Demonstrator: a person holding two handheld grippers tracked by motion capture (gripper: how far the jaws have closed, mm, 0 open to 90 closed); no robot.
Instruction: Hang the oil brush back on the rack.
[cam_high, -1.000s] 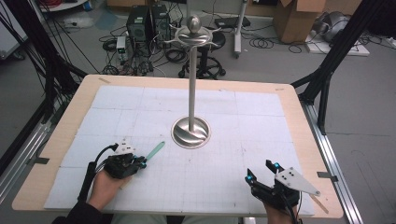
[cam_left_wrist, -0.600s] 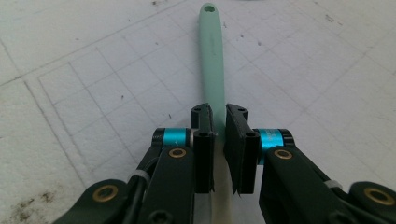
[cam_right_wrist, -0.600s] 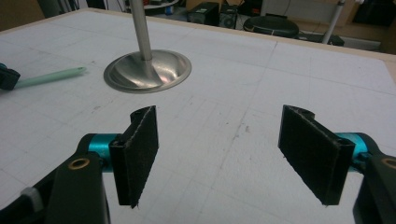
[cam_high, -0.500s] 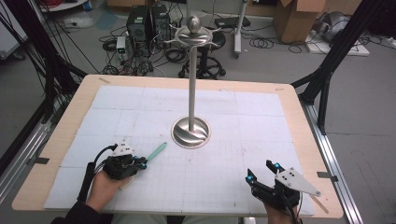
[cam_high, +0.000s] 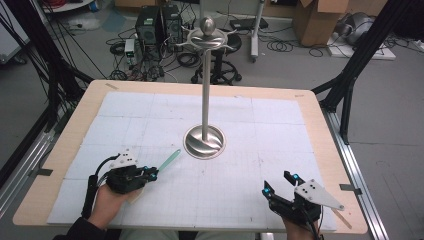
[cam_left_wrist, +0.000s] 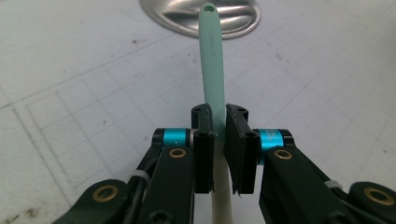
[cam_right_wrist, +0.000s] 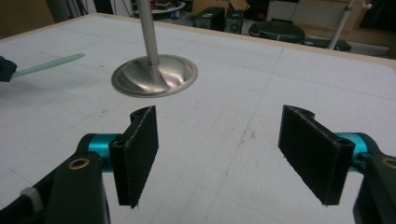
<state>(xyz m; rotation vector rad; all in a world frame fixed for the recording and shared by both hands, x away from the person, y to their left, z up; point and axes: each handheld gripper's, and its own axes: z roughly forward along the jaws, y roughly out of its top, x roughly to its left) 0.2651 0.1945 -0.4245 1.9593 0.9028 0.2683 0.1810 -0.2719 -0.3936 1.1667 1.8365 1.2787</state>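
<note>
Jaws of the left gripper (cam_left_wrist: 217, 135) pinch a mint-green spatula handle (cam_left_wrist: 211, 60) that runs toward twelve o'clock, its holed tip near the steel stand base (cam_high: 204, 141). Right gripper (cam_right_wrist: 219, 154) gapes wide, holding nothing, at the table's five o'clock.

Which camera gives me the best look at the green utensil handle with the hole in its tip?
The left gripper view: the green handle runs up from between the shut jaws, hole plainly visible. The high view shows it small, pointing toward the stand base. The right gripper view catches just its far end at the left edge.
</note>
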